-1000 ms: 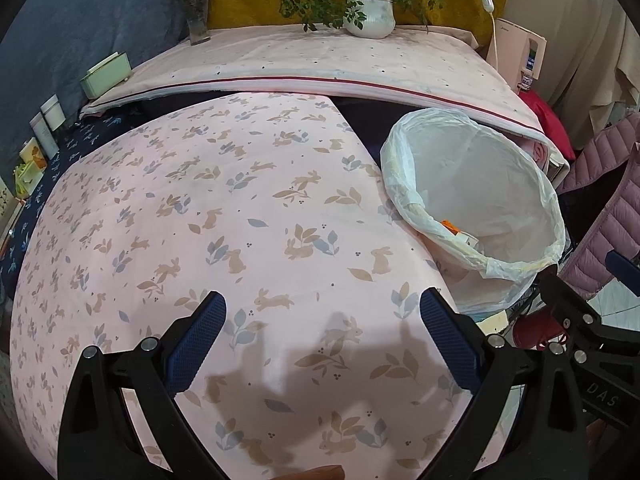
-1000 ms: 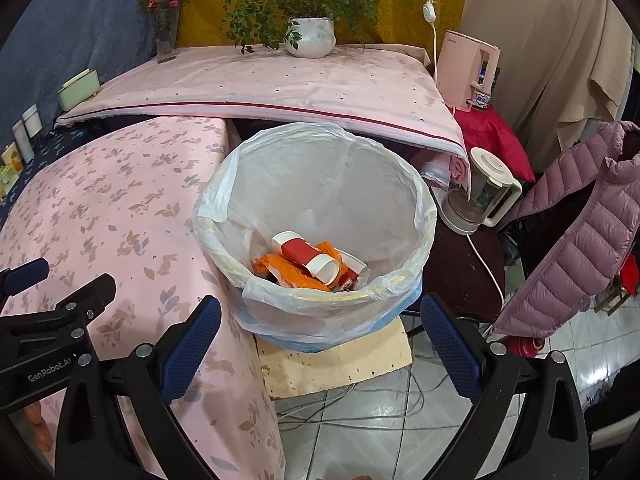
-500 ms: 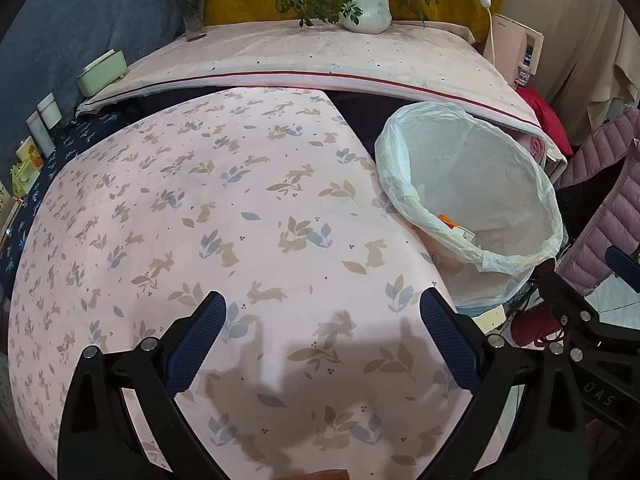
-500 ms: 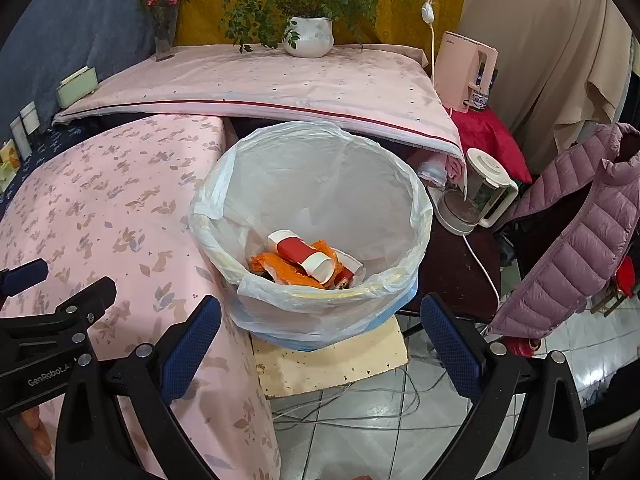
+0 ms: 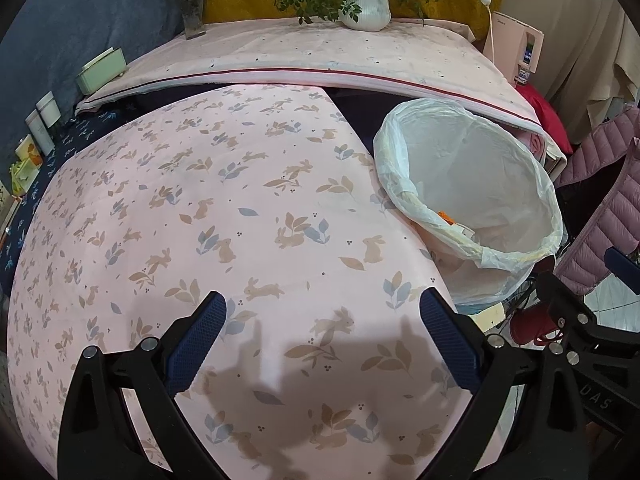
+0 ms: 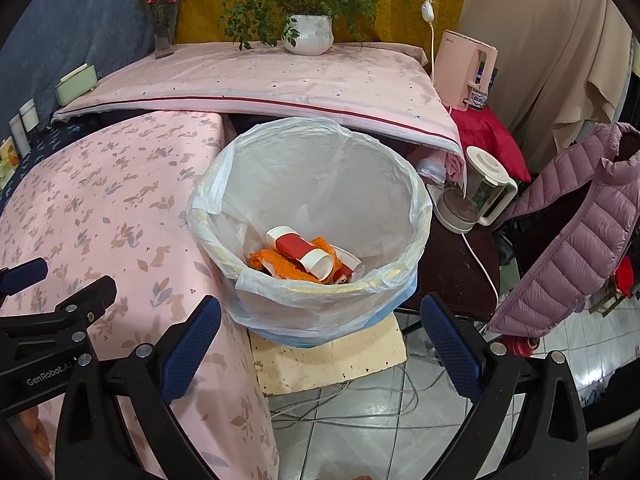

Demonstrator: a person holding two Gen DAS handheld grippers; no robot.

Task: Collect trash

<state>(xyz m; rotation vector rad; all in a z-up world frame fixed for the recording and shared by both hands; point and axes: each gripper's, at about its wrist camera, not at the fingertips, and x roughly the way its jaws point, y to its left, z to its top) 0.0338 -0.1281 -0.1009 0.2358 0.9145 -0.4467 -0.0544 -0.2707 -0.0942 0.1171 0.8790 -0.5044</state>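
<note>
A trash bin lined with a clear plastic bag point(image 6: 320, 184) stands on a pale block beside the table. Inside it lie a red and white paper cup point(image 6: 302, 250) and crumpled orange wrappers point(image 6: 280, 266). My right gripper point(image 6: 320, 320) hangs open just before the bin's near rim, holding nothing. In the left wrist view the bin point(image 5: 468, 184) sits at the right, past the table's edge. My left gripper point(image 5: 322, 324) is open and empty above the pink rabbit-print tablecloth point(image 5: 200, 208), and no trash shows on the cloth.
A raised shelf point(image 6: 260, 80) covered in pink cloth runs along the back, with a potted plant point(image 6: 308, 32) and flower vase point(image 6: 162, 36). A kettle point(image 6: 476, 192), a pink appliance point(image 6: 464, 68), a mauve puffer jacket point(image 6: 580, 232) and floor cables point(image 6: 360, 400) crowd the right.
Both views have shifted slightly; the bin sits a little higher and further from the left gripper. Both grippers stay open and empty.
</note>
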